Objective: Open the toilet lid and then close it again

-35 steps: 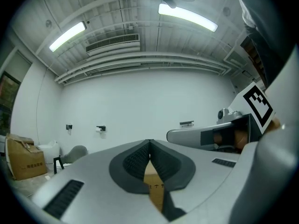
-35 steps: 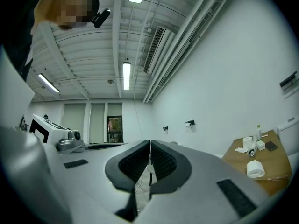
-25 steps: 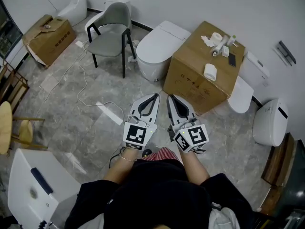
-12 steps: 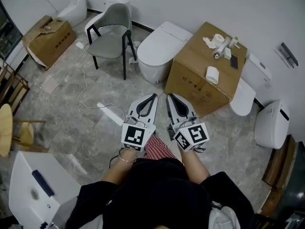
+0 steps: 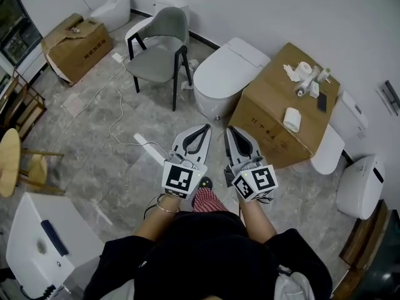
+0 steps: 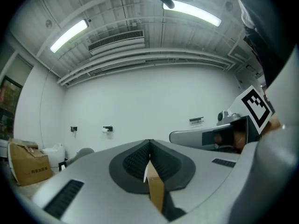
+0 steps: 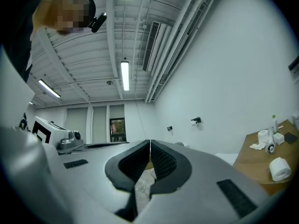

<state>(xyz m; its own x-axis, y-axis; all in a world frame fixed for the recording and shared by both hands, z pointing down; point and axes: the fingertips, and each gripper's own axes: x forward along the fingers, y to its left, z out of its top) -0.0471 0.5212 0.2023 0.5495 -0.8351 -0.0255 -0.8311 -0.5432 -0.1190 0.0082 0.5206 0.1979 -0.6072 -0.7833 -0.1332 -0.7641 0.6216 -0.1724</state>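
Since a second ago the whole room has slid down and to the right in the head view, and the two claws sit a little nearer the toilet (image 5: 219, 80) than before. Its lid (image 5: 244, 50) is down, flat and closed. The toilet stands by the white wall, ahead of the claws and well apart from them. The left claw (image 5: 205, 127) and the right claw (image 5: 227, 129) are side by side, low over the grey stone floor (image 5: 112, 167), both pointing ahead toward the toilet and the box. In the left gripper view the left claw (image 6: 149, 142) has its two jaws pressed together with nothing between them. In the right gripper view the right claw (image 7: 150, 142) is pressed together too, and it holds nothing. A big brown box (image 5: 275, 114) stands just beside the toilet on its right. On top of the box lie a white paper roll (image 5: 292, 119), a dark phone (image 5: 321, 102) and some small things I cannot make out. A grey chair (image 5: 161, 49) with black legs stands to the left of the toilet. A white power strip (image 5: 149, 149) with a long cord lies on the floor, left of the left claw. A second toilet (image 5: 328, 149) peeks out behind the box on the far right side.
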